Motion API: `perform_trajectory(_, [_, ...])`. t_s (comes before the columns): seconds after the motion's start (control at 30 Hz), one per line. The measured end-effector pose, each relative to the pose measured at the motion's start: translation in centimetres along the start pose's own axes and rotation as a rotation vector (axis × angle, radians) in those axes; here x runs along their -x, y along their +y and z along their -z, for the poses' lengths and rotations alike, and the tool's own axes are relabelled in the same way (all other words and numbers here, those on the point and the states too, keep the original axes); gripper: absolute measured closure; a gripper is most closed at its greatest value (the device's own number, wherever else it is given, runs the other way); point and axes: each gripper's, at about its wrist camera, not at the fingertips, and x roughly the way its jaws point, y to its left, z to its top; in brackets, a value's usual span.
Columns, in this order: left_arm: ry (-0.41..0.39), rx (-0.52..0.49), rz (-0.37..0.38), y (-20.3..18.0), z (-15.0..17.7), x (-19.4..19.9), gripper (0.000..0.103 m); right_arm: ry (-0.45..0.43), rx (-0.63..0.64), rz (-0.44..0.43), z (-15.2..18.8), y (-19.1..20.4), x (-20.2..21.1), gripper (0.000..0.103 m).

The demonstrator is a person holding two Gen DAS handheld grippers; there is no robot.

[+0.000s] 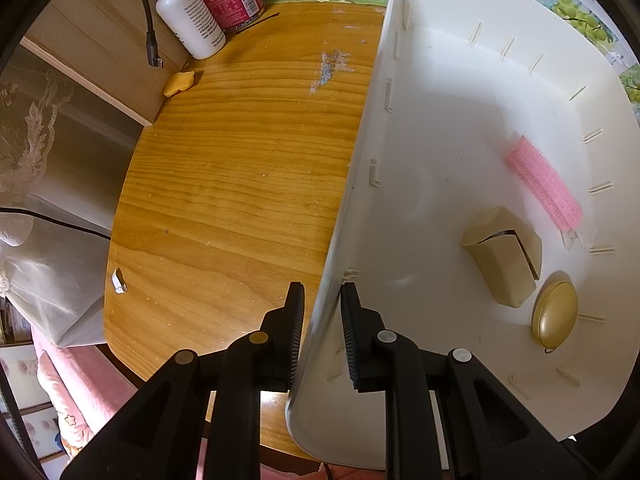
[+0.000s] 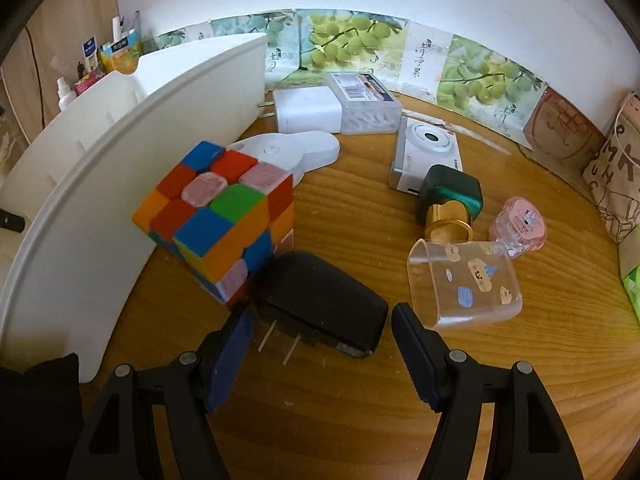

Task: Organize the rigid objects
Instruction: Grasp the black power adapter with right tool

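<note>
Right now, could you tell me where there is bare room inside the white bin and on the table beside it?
The white bin floor is bare toward its near wall; the pink roller, beige box and gold disc line the far wall. The wooden table left of it lies open. Crowded: around the cube and black adapter.

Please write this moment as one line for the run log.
left tongs: shut on bin wall | right tongs: open around black charger, not gripping | in bin: pink roller, beige box, gold disc
</note>
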Motion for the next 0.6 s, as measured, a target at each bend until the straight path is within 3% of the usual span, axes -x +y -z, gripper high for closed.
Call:
perform_trajectory(0.33, [0.001, -0.001, -0.003, -0.1, -0.02, -0.04, 0.083, -0.012, -0.04, -0.023, -0.46, -0.49, -0.65, 0.032])
perform_trajectory(0.43, [0.001, -0.001, -0.003, -0.08, -0.01, -0.05, 0.083, -0.014, -0.034, -0.029, -0.53, -0.42, -0.63, 0.038])
perform_trajectory(0.6, [0.001, 0.0, -0.003, -0.11, -0.02, -0.05, 0.083, -0.01, -0.04, -0.027, -0.63, -0.47, -0.66, 0.038])
